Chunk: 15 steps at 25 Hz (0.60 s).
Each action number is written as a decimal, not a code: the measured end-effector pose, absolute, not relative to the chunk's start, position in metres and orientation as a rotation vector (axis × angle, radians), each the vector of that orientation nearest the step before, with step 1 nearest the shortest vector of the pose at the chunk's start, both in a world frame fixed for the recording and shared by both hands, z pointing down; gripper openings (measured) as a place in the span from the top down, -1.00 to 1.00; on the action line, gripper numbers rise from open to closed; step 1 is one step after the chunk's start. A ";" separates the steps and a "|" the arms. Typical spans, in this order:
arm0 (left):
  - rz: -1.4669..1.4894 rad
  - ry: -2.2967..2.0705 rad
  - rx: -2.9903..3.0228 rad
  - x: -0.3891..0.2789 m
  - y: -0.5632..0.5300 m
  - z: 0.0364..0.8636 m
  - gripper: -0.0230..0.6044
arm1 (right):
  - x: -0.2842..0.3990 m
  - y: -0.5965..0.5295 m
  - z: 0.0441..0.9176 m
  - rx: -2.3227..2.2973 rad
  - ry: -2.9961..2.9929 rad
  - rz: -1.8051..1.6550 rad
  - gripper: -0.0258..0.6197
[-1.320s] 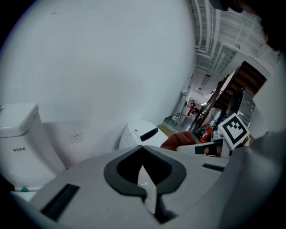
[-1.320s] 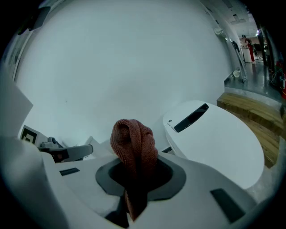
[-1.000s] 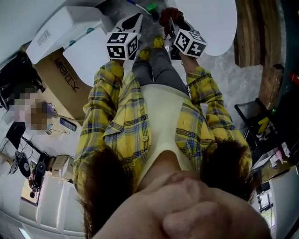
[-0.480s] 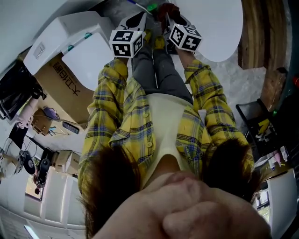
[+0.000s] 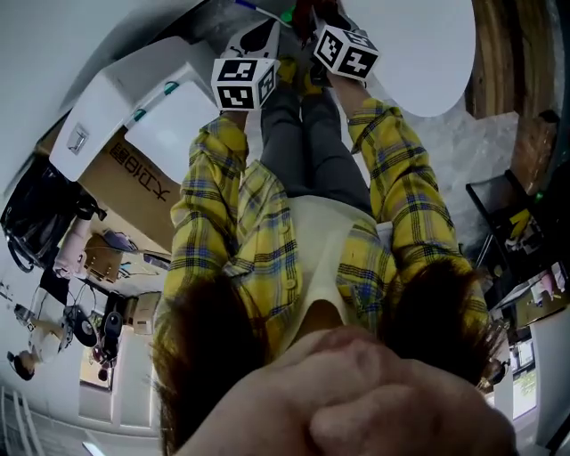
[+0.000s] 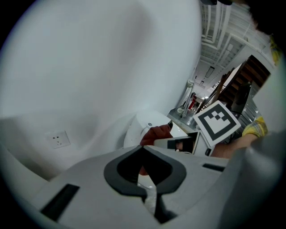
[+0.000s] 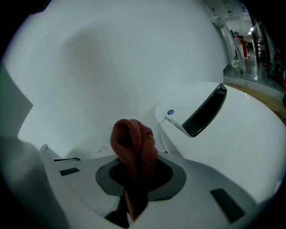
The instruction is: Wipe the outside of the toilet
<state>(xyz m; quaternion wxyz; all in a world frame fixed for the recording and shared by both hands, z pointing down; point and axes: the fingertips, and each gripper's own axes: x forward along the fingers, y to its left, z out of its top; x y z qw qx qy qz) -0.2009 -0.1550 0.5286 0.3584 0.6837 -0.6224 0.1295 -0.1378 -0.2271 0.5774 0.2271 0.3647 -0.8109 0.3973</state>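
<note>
My right gripper [image 7: 134,166] is shut on a rust-red cloth [image 7: 134,145] that bunches up above the jaws. Just beyond it, to the right, rises the white toilet [image 7: 232,134], with a black panel [image 7: 203,112] and a small blue badge. In the left gripper view the left gripper [image 6: 144,154] is shut with nothing between its jaws. Past it are the red cloth [image 6: 156,133], the right gripper's marker cube [image 6: 217,123] and the toilet [image 6: 140,125]. In the head view both grippers are held out at the top, left [image 5: 256,37] and right [image 5: 322,27], close together.
A white tank-shaped unit [image 5: 116,98] and a cardboard box [image 5: 134,174] lie at the left of the head view. A big white rounded body [image 5: 419,53] is at the upper right. A wall socket [image 6: 59,139] is on the white wall. A black rack [image 5: 508,218] stands at the right.
Both grippers have shifted up towards the top edge of the head view and stayed close together. The head camera has turned, so the box and white unit sit lower on the left.
</note>
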 end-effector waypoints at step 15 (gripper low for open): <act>0.329 -1.578 1.776 -0.230 -0.171 0.567 0.90 | -0.169 -0.288 0.620 1.250 -2.118 1.151 0.66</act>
